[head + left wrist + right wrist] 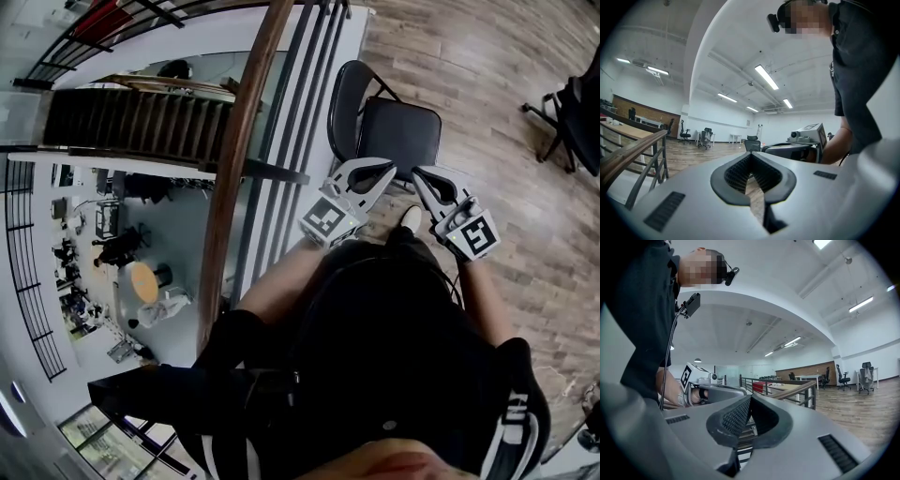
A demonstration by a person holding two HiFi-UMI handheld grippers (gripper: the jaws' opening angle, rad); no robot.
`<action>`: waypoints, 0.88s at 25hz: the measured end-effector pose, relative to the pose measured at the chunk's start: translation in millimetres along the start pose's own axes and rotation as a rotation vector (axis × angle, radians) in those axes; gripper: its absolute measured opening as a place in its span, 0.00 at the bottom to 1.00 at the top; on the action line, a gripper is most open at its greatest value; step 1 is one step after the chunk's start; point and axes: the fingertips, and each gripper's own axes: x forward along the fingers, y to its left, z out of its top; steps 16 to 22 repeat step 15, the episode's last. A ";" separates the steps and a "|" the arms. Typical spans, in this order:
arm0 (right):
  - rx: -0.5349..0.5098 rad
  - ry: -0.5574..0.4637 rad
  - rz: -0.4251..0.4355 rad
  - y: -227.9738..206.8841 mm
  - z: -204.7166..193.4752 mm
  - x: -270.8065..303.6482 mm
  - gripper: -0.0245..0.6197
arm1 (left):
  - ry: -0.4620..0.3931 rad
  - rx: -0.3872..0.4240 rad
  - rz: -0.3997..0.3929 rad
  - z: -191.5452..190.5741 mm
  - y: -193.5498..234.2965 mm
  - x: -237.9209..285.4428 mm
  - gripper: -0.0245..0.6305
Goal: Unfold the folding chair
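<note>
Railing (246,141) flanks the chair (398,131); floor (487,75) beyond lies open.

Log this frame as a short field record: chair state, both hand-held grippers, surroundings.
chair: black folding chair, standing open on the wood floor, seat down
left hand-held gripper: shut, nothing between the jaws
right hand-held gripper: shut, nothing between the jaws, beside the left one
contact with chair: none seen
surroundings: wooden handrail on the person's left

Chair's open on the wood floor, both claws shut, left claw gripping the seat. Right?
Wrong on the grip: the left gripper view shows the left claw shut on nothing, with no seat between its jaws. The rest holds: the chair stands open on the wood floor, and the right claw is shut too.
</note>
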 end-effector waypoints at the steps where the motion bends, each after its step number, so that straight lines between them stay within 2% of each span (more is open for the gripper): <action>1: 0.000 0.001 0.002 -0.3 -0.9 1.1 0.05 | 0.007 0.003 0.002 -2.6 0.9 -0.6 0.04; 22: -0.014 0.015 0.015 -3.4 3.1 6.9 0.05 | 0.009 0.017 0.011 7.2 5.6 -5.1 0.04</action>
